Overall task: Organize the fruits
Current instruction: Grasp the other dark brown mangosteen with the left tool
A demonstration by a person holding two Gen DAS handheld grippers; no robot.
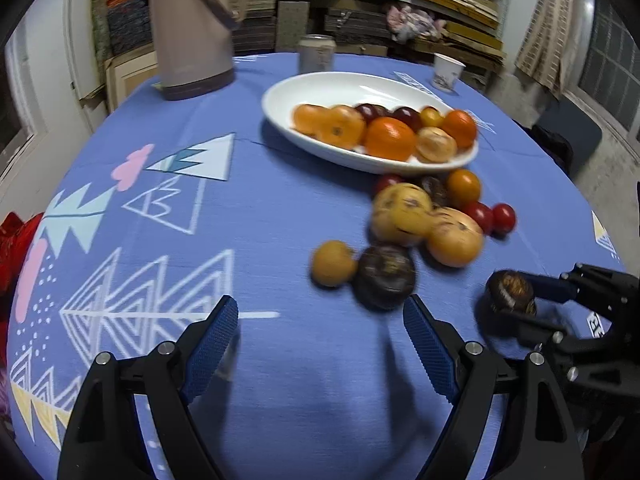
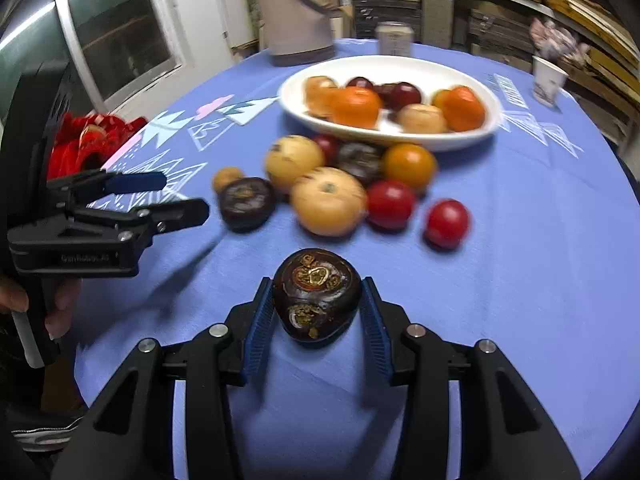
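Right wrist view: I saw my right gripper (image 2: 318, 300) closed on the dark fruit (image 2: 317, 294), one blue pad against each flank, the fruit held just above the cloth.
Same fruit, left wrist view: it showed off to the right of my left jaws, the dark fruit (image 1: 511, 293) pinched in the right gripper (image 1: 516, 300).
Left gripper: my left gripper (image 1: 320, 320) stood wide open with nothing between its fingers; from the right wrist it appeared as the left gripper (image 2: 176, 196) out to the left.
Loose pile: ahead of the right jaws lay a yellow fruit (image 2: 328, 207), two red ones (image 2: 390, 204) and another dark fruit (image 2: 247, 203), close together, some touching.
Plate: beyond the pile sat the white oval plate (image 2: 460, 138), holding oranges (image 2: 356, 106) and dark plums (image 2: 404, 94).
Farther off: a can (image 2: 394, 38), a paper cup (image 2: 548, 80) and a tall jug (image 1: 188, 28) stood on the blue tablecloth (image 2: 540, 260).
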